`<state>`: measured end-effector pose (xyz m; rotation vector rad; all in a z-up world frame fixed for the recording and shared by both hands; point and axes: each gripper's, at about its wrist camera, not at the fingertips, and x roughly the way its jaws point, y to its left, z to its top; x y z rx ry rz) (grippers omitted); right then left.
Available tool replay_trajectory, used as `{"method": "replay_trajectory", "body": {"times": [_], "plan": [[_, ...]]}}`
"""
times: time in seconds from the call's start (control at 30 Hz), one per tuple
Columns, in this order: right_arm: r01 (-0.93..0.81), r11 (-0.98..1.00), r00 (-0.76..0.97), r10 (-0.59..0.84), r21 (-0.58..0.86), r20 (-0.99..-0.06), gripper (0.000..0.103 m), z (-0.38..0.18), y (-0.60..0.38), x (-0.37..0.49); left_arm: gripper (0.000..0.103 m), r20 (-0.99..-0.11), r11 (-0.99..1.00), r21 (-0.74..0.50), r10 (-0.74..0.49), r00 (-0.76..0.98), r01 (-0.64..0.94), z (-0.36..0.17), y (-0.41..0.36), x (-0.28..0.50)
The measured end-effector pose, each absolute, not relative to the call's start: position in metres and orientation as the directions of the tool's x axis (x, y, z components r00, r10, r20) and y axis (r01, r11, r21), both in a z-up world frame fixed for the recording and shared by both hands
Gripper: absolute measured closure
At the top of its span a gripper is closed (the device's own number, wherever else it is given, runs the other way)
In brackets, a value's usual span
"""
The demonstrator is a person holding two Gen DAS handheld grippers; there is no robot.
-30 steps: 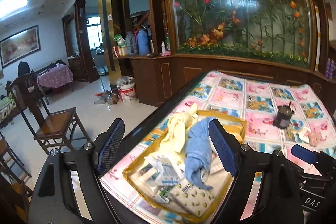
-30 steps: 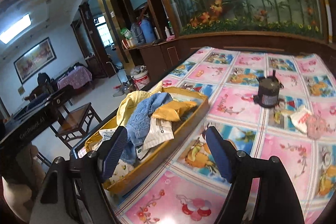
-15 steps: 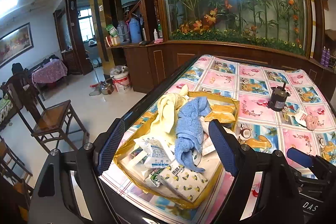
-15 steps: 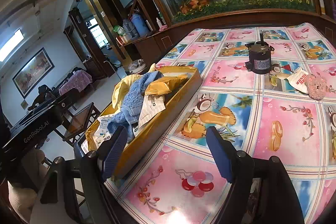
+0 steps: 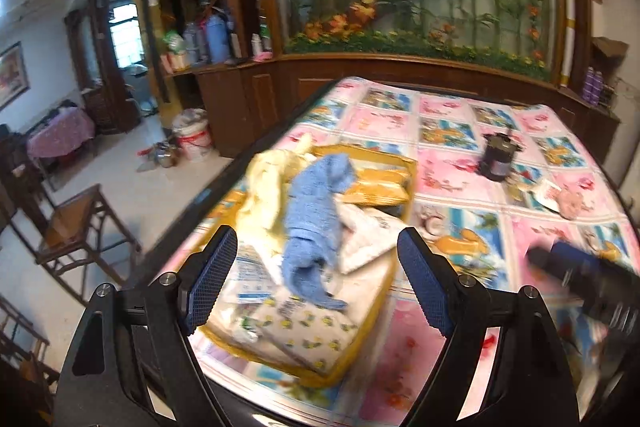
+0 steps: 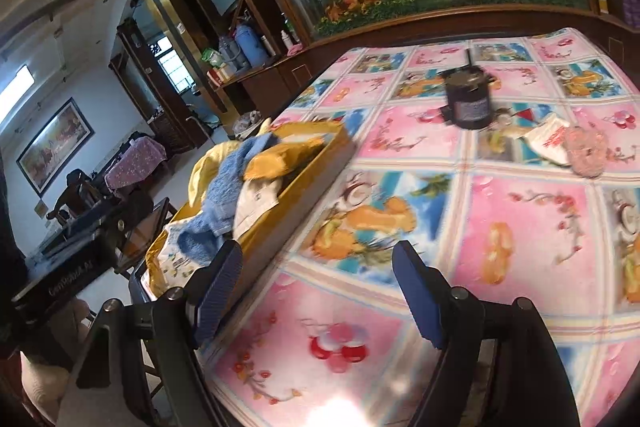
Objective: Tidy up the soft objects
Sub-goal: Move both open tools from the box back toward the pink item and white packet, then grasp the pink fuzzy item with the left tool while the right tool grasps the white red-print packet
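left wrist view: left gripper (image 5: 318, 281) hangs over the yellow tray (image 5: 407, 163) near the table (image 5: 452, 131) edge, fingers wide apart and empty, blue towel (image 5: 312, 203) draped over the pile inside. right wrist view: right gripper (image 6: 316, 291) spread wide too, holding nothing, tray (image 6: 316, 173) just off to its left, pink fuzzy thing (image 6: 586, 151) further back by a dark jar (image 6: 468, 103).
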<state>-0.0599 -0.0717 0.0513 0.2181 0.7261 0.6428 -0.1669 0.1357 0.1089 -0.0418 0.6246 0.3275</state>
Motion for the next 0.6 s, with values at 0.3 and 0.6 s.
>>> {"method": "replay_trajectory", "body": {"times": [0.3, 0.6], "plan": [[-0.218, 0.931, 0.677, 0.361, 0.294, -0.642, 0.025, 0.075, -0.19, 0.033, 0.02, -0.614, 0.988, -0.118, 0.007, 0.79, -0.1, 0.09, 0.111, -0.144], [-0.159, 0.904, 0.525, 0.418, 0.397, -0.741, 0.026, 0.023, -0.188, 0.097, 0.02, -0.631, 0.992, -0.111, -0.03, 0.775, -0.053, 0.083, 0.106, -0.137]]}}
